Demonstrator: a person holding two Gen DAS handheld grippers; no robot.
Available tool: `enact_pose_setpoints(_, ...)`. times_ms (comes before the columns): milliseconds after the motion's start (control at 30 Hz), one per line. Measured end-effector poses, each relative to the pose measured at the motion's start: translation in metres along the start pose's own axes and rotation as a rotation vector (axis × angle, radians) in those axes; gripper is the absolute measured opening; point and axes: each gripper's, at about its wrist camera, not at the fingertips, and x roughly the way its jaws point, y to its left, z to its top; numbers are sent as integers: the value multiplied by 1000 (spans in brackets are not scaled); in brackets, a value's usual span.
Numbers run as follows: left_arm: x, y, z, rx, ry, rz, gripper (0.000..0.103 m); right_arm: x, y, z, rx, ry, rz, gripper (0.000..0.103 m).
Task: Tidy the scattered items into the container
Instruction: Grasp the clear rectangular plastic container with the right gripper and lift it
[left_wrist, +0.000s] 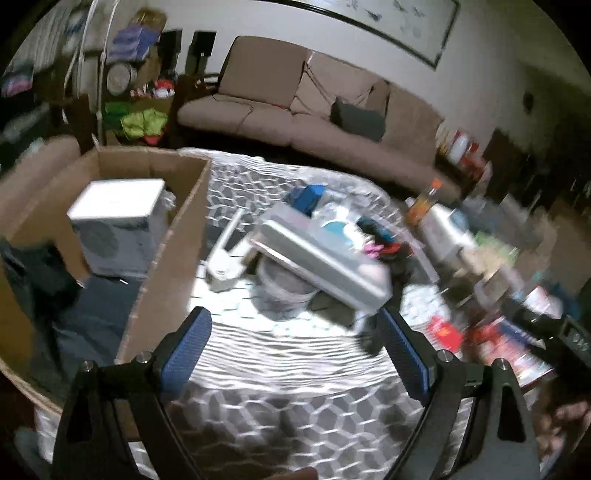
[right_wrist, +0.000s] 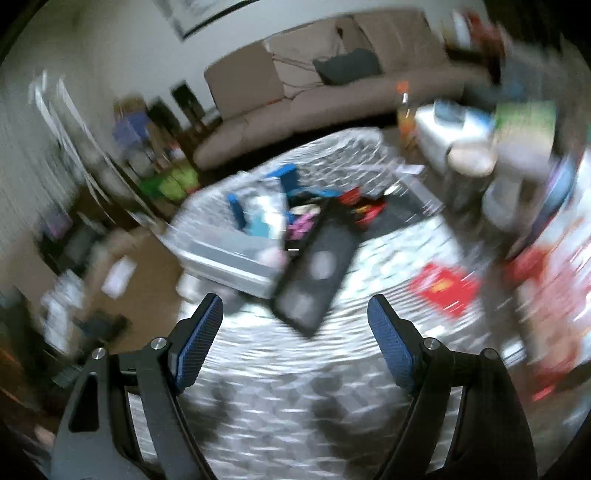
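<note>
A clear plastic bin (left_wrist: 325, 258) with small items inside sits tilted on a round grey tub (left_wrist: 284, 288), on a table with a grey patterned cloth (left_wrist: 258, 354). My left gripper (left_wrist: 295, 336) is open and empty, in front of the bin. In the blurred right wrist view the bin (right_wrist: 229, 258) lies ahead left, with a black flat case (right_wrist: 317, 273) leaning beside it. My right gripper (right_wrist: 295, 317) is open and empty, just short of the case. A white router (left_wrist: 225, 258) lies left of the bin.
A large cardboard box (left_wrist: 173, 236) with a white carton (left_wrist: 118, 221) inside stands at the left. A red packet (right_wrist: 443, 288) lies at the right, with bottles (left_wrist: 424, 203) and clutter beyond. A beige sofa (left_wrist: 295, 110) stands behind the table.
</note>
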Motion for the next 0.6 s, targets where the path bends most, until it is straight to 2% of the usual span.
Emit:
enact_pose_setpoints(67, 6, 6, 0, -63, 1, -47, 92, 9, -16, -6, 140, 7, 112, 79)
enact_pose_setpoints(133, 12, 11, 1, -120, 6, -84, 92, 22, -25, -16, 258, 7, 181, 79)
enact_pose_setpoints(233, 26, 15, 6, -202, 30, -113, 92, 41, -29, -33, 380, -23, 220, 81)
enact_pose_setpoints(367, 42, 9, 16, -223, 17, -80, 92, 68, -36, -55, 580, -69, 288, 81)
enact_pose_setpoints(467, 57, 6, 27, -203, 5, -18, 92, 93, -41, -66, 719, -79, 330, 80)
enact_pose_setpoints(600, 75, 16, 38, -230, 5, -36, 89, 116, -38, -71, 798, -155, 360, 80)
